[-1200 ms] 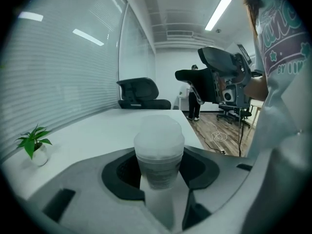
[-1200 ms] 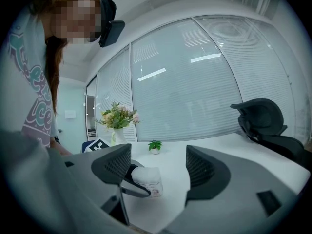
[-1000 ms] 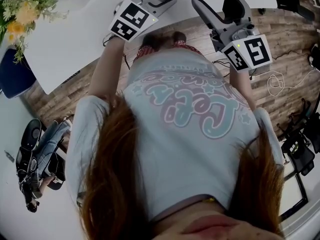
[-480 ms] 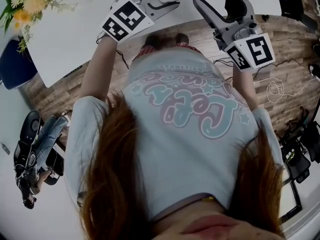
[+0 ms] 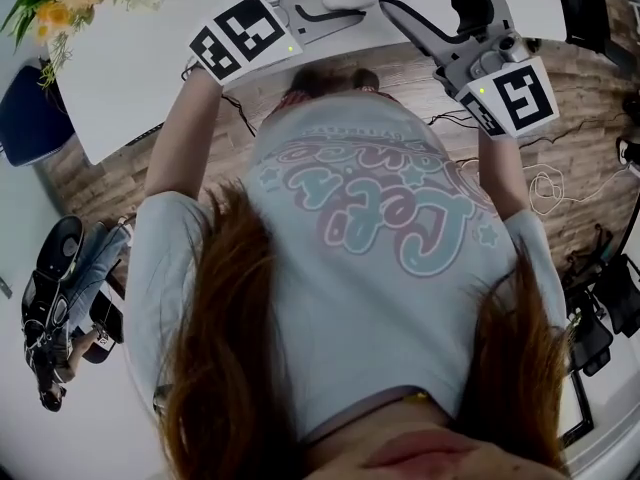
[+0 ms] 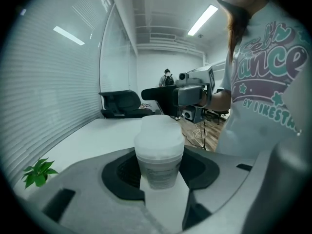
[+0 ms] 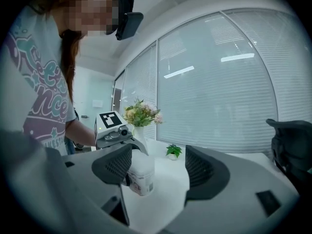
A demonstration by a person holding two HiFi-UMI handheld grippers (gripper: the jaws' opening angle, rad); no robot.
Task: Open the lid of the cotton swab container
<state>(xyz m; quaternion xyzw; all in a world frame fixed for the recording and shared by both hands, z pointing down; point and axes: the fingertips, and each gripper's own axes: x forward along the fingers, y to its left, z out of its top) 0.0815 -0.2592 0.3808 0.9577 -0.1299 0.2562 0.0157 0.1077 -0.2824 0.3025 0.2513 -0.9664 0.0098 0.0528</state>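
cotton swab container (image 6: 159, 147): white translucent tub with a printed label, between the pads of the left gripper, over the white table; in the right gripper view it shows tilted (image 7: 140, 178)
lid (image 6: 158, 130): frosted cap, on the container, closed
left gripper (image 6: 159, 170): jaws clamped on the container's body from both sides, lid end pointing away from the camera; marker cube seen from above (image 5: 240, 36)
right gripper (image 7: 158, 172): jaws standing apart, gripping nothing; the container shows just past its left-hand pad, and whether that pad touches it cannot be told
right gripper, from the left gripper view (image 6: 187, 97): level, facing the container's lid end, near it
white table (image 6: 92, 138): bare surface beneath both grippers
flower vase (image 7: 140, 116): mixed bouquet, upright on the table behind the left gripper
small plant (image 7: 173, 151): green, in a pot on the table by the blinds
person: pale printed t-shirt (image 5: 380, 238), long hair, a gripper in each hand
office chair (image 6: 122, 105): dark, at the table's far end
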